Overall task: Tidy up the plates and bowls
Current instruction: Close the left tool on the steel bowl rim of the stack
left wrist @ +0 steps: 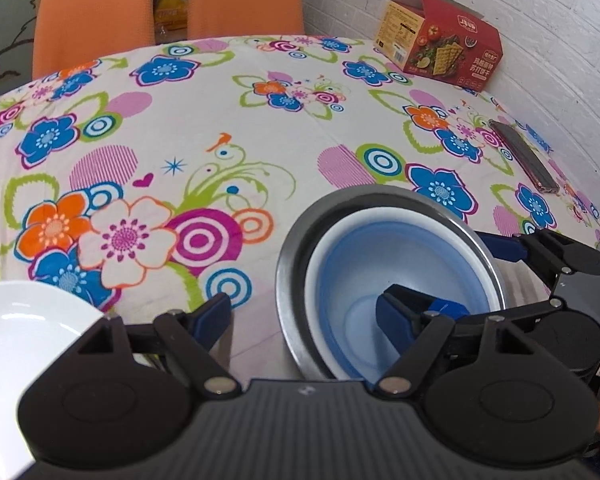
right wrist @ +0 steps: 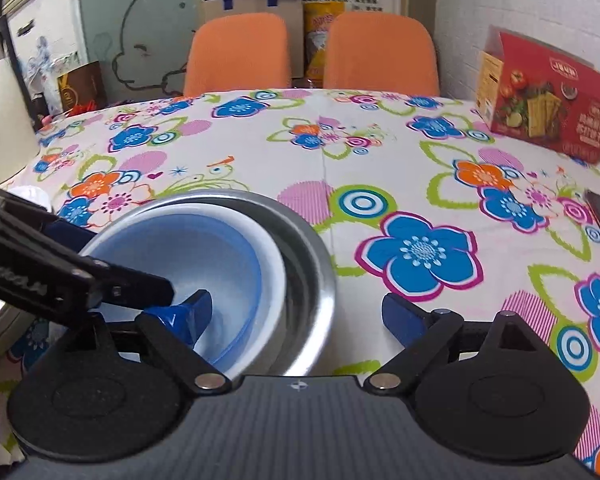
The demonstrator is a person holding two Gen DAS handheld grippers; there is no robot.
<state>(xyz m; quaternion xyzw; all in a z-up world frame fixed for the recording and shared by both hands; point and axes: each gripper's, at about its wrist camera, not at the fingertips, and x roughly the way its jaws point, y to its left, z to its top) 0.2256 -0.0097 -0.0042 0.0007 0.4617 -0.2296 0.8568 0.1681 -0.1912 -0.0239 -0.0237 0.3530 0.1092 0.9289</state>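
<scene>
Blue bowl (left wrist: 396, 280) nested in steel bowl (left wrist: 296, 240), both claws spread apart, left claw (left wrist: 304, 320), right claw (right wrist: 296, 312) straddling rims.

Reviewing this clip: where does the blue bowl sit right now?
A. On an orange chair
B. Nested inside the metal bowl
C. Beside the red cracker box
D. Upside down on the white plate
B: the blue bowl rests inside the metal bowl, whose grey rim rings it in both wrist views.

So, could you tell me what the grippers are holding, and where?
Nothing: left gripper and right gripper are open, each straddling the rims of the blue bowl and steel bowl.
</scene>
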